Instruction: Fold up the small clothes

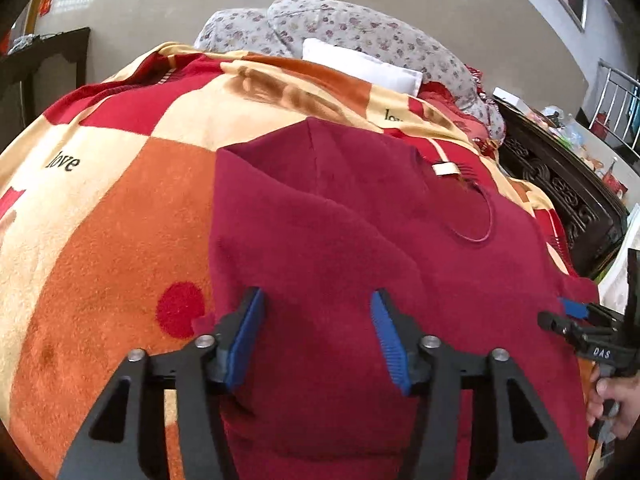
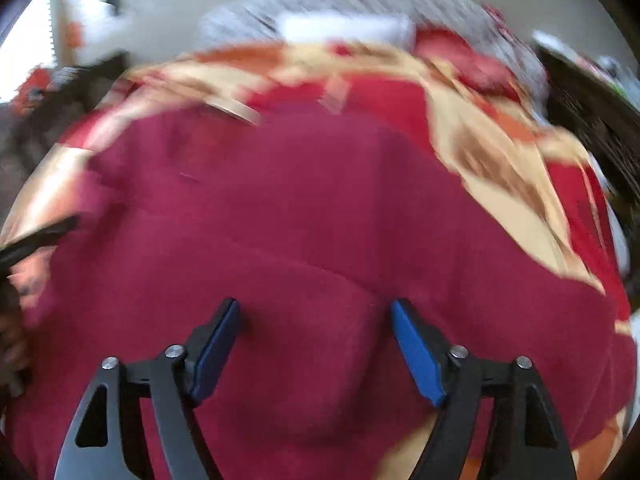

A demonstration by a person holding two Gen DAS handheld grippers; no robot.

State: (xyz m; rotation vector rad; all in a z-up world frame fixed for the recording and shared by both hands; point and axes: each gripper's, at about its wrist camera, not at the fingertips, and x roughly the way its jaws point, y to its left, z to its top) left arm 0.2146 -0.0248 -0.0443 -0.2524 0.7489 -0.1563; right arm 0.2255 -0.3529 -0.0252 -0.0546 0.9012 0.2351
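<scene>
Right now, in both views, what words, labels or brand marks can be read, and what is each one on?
"love": on the blanket, left part, in black letters.
"love": again on the blanket's far right, partly cut off by the red garment.
"DAS": on the right gripper, in white.
Garment tag: no text legible.
Wall items in the left wrist view: too small.
Right wrist view: too blurred to read.

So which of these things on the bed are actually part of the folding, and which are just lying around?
Part of the job:
- dark red garment, spread on the blanket
- left gripper, open above it
- right gripper, open above it

Just lying about:
- checked blanket
- floral pillows
- white pillow
- dark carved furniture
</scene>
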